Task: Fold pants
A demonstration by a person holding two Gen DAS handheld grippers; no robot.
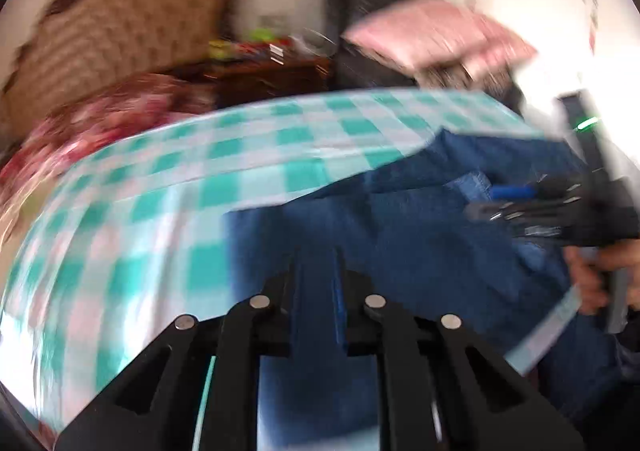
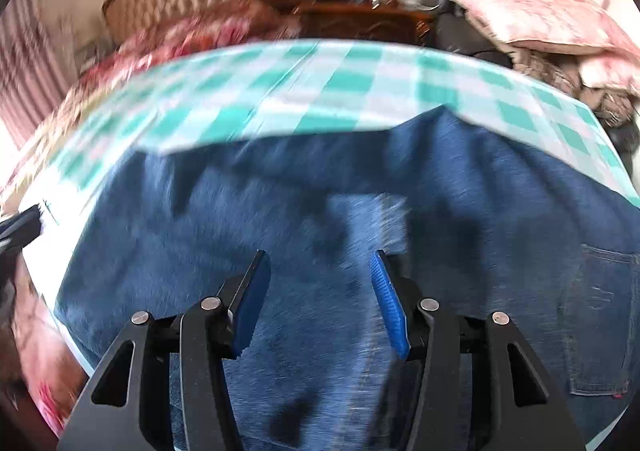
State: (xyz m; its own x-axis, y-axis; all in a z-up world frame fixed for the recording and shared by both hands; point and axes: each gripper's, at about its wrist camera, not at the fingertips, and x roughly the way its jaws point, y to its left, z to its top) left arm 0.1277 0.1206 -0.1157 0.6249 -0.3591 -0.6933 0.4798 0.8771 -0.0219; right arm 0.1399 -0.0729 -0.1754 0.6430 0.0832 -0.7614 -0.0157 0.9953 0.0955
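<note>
Left wrist view: blurred.
Left gripper (image 1: 318, 263): jaws nearly together, low over the pants (image 1: 400, 243); whether denim is pinched between them cannot be told.
Pants: blue denim, spread on the green-checked sheet (image 1: 168, 179) of the bed.
Right gripper (image 1: 500, 203): seen at the right edge, over the denim, held by a hand (image 1: 596, 275).
Background: tufted headboard (image 1: 112, 39), pink pillow (image 1: 436, 35).
Right wrist view: blurred.
Right gripper (image 2: 320, 271): 2 blue pads (image 2: 386, 303) stand apart, nothing clamped, denim beneath.
Pants (image 2: 500, 219): fill the lower frame; back pocket (image 2: 600, 319) at right.
Sheet (image 2: 320, 91): beyond the denim's far edge.
</note>
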